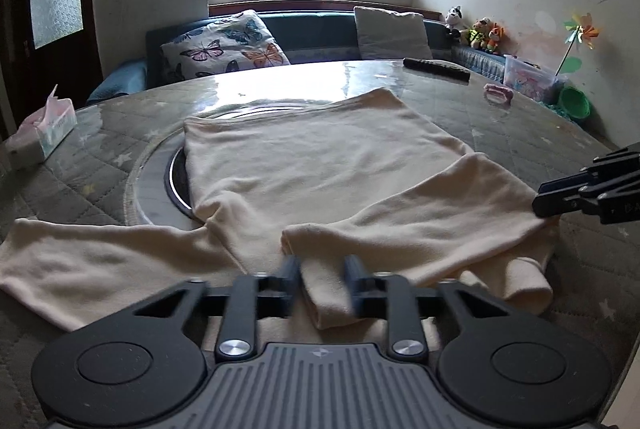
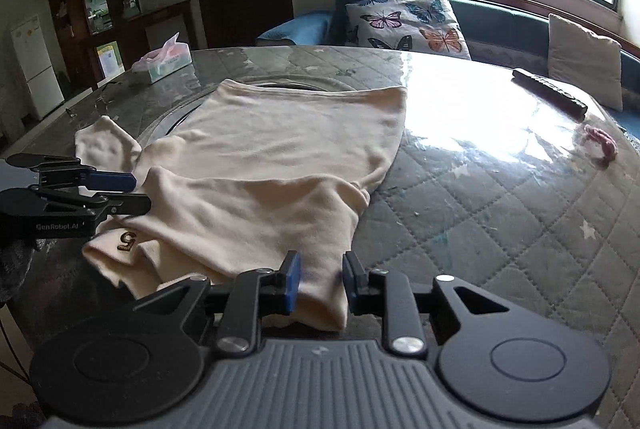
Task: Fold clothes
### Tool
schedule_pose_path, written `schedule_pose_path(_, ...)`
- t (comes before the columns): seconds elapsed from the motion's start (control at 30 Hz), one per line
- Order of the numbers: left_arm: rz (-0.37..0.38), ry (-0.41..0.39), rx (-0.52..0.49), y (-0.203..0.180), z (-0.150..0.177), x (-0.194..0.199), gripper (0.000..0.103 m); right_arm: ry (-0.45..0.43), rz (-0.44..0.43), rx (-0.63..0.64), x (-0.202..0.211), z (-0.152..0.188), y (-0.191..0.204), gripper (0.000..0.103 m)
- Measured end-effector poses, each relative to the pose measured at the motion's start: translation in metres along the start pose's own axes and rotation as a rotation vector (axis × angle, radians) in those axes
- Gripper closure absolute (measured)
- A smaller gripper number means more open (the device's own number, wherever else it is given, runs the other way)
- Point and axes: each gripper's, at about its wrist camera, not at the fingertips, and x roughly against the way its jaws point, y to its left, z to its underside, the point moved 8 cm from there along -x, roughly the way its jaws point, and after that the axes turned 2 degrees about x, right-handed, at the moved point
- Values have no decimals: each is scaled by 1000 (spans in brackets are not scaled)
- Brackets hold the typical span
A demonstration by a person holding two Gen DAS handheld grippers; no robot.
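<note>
1. A cream top (image 1: 312,165) lies spread on the round table (image 1: 540,133), its body stretched over the glass turntable in the middle and its hem towards the window.
2. One sleeve (image 1: 92,253) trails flat along the near edge of the table; the other sleeve (image 1: 432,217) is folded in across the front of the top.
3. The left tongs (image 1: 322,279) sit low at the near edge, with the cuff of the folded sleeve between their fingers. The fingers are blurred and a narrow gap shows either side of the cloth, so I cannot tell if they are pinching it.
4. The right tongs (image 2: 319,279) are at the shoulder corner of the top. A fold of cream cloth lies between the blue pads (image 2: 292,283), but the pads stand a little off it, not pressing.
5. From the right side, a brown number is stitched on the cloth (image 2: 128,241) just beside the left tongs.
6. A tissue box (image 1: 44,133) stands at the far left of the table, a dark remote control (image 1: 436,68) lies near the far edge, and a small pink thing (image 1: 498,94) sits close by it.
</note>
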Motion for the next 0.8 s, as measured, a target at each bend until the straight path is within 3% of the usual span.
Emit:
schedule_pose_path(0.1, -15, -13, -3, -1, -5, 3, 97, -3, 7, 1, 0, 0, -1, 74)
schedule_pose_path(0.33, -37, -146, -13, 4, -43, 39, 98, -59, 15, 0, 12, -11, -5, 73)
schedule_pose_path(0.6, -89, -30, -4, 16, -15, 12, 98, -98, -21, -14, 6, -19, 1, 76)
schedule_pose_path(0.67, -87, -5, 1, 18, -8, 8, 98, -87, -44, -8, -2, -18, 8, 82)
schedule_pose_path(0.8, -90, 12, -24, 19, -4, 7, 93, -32, -44, 13, -20, -8, 12, 82)
